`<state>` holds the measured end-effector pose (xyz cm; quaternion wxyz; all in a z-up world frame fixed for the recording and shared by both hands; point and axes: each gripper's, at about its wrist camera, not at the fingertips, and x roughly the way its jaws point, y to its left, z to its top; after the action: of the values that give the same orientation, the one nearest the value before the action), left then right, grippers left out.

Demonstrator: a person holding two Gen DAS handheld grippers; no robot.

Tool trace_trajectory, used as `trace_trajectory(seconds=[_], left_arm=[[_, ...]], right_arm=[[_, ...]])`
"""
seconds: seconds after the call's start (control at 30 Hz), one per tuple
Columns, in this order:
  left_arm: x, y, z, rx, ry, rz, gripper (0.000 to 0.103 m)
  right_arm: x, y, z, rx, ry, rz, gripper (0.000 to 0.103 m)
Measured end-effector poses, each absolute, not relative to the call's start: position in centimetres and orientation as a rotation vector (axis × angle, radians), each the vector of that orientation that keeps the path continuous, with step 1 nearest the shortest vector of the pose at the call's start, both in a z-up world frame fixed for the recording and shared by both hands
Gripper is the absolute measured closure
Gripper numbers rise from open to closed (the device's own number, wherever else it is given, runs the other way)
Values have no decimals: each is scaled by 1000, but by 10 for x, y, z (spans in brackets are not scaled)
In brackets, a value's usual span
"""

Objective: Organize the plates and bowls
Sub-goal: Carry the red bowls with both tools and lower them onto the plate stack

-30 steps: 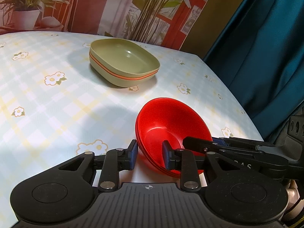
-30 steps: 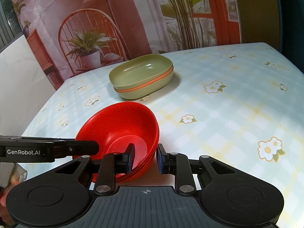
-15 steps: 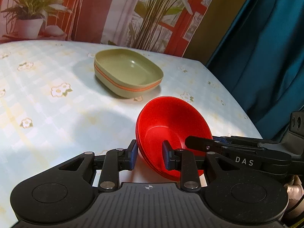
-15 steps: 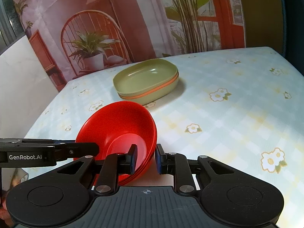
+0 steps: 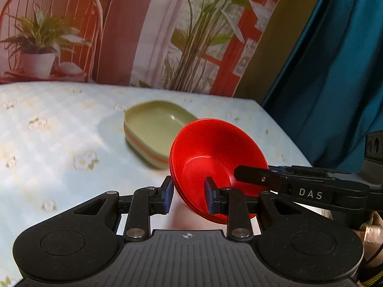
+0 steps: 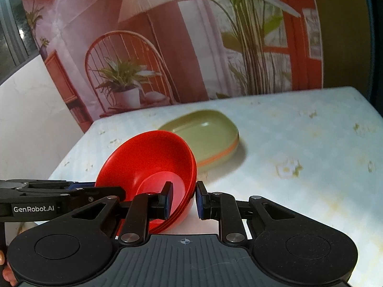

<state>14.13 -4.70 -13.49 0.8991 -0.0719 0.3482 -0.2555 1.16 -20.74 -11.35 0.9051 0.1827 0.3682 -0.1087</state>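
Observation:
A stack of red bowls [image 5: 215,150] is held in the air between both grippers, above the near part of the table. My left gripper [image 5: 188,195] is shut on the stack's left rim, one finger inside, one outside. My right gripper [image 6: 183,199] is shut on the right rim of the red bowls [image 6: 148,160] in the same way. Beyond them a stack of green rectangular dishes [image 5: 150,129] with an orange one between sits on the table; it also shows in the right wrist view [image 6: 208,136].
The table [image 5: 47,143] has a pale blue checked cloth with flowers. A printed backdrop [image 6: 167,47] stands behind its far edge. A blue curtain [image 5: 335,71] hangs at the right side. The table's right edge runs close to the bowls.
Both grippers have lifted the red bowl stack off the table and carried it up and toward the green dishes; the table now sits lower in both views.

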Motion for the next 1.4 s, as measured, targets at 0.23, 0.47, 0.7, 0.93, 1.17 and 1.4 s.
trace_trajectory(seconds=[0.23, 0.47, 0.7, 0.93, 1.17, 1.4], left_arm=[[161, -52, -120, -141, 690, -516, 74], [183, -58, -115, -138, 684, -506, 74], [208, -59, -109, -135, 673, -498, 74], [234, -62, -105, -154, 660, -490, 74], [259, -67, -114, -180, 673, -491, 74], [280, -69, -133, -189, 726, -471, 74]], right_arm=[[38, -220, -97, 350, 751, -214, 83], [63, -233, -93, 339, 759, -216, 83], [85, -248, -94, 339, 764, -215, 84], [106, -264, -95, 350, 759, -214, 84], [124, -281, -106, 353, 765, -216, 85], [141, -291, -129, 358, 793, -222, 85]])
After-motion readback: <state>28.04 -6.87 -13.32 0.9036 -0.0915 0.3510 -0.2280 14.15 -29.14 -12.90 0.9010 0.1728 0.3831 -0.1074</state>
